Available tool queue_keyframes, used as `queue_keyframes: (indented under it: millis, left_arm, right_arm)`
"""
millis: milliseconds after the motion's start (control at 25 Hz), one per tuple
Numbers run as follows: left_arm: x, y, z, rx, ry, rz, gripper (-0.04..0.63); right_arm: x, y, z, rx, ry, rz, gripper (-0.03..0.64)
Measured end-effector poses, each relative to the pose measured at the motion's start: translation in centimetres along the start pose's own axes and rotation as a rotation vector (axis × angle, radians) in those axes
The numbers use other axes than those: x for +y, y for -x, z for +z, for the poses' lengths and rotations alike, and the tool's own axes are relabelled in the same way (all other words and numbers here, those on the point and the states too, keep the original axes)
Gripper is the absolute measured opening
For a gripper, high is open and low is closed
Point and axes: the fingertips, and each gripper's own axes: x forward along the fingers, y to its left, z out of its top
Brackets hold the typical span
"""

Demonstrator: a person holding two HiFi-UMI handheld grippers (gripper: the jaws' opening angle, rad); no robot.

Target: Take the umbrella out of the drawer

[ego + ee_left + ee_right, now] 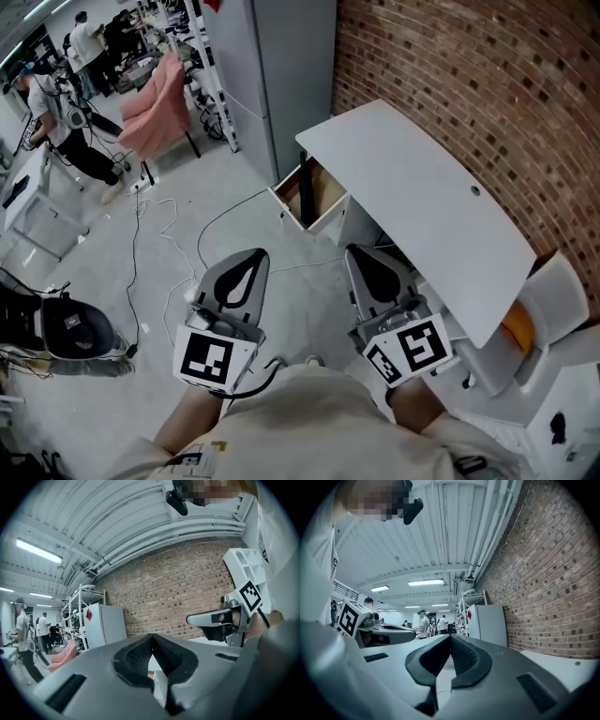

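Note:
The white desk (422, 187) stands along the brick wall, and its drawer (292, 208) at the far end is pulled out, showing a wooden inside. A dark long thing (307, 194) lies in it; I cannot tell whether it is the umbrella. My left gripper (256, 253) and right gripper (355, 249) are held side by side, level, a short way in front of the drawer and apart from it. Both are shut with nothing between the pads. In the left gripper view its jaws (152, 636) meet at the tip, and so do those in the right gripper view (451, 636).
A tall grey cabinet (272, 75) stands beyond the drawer. Cables (169, 234) trail over the concrete floor on the left, with a pink chair (155, 98) and people behind them. A white chair with an orange thing (518, 328) sits under the desk's near end.

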Motion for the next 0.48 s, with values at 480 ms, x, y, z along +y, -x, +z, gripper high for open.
queue_keyframes:
  millis: [480]
  left_arm:
    - [-0.7,-0.9,-1.2,0.014,-0.018,0.043,0.008]
  right_arm:
    - [-1.8,0.2,-0.9,-0.015,0.003,0.023,0.008]
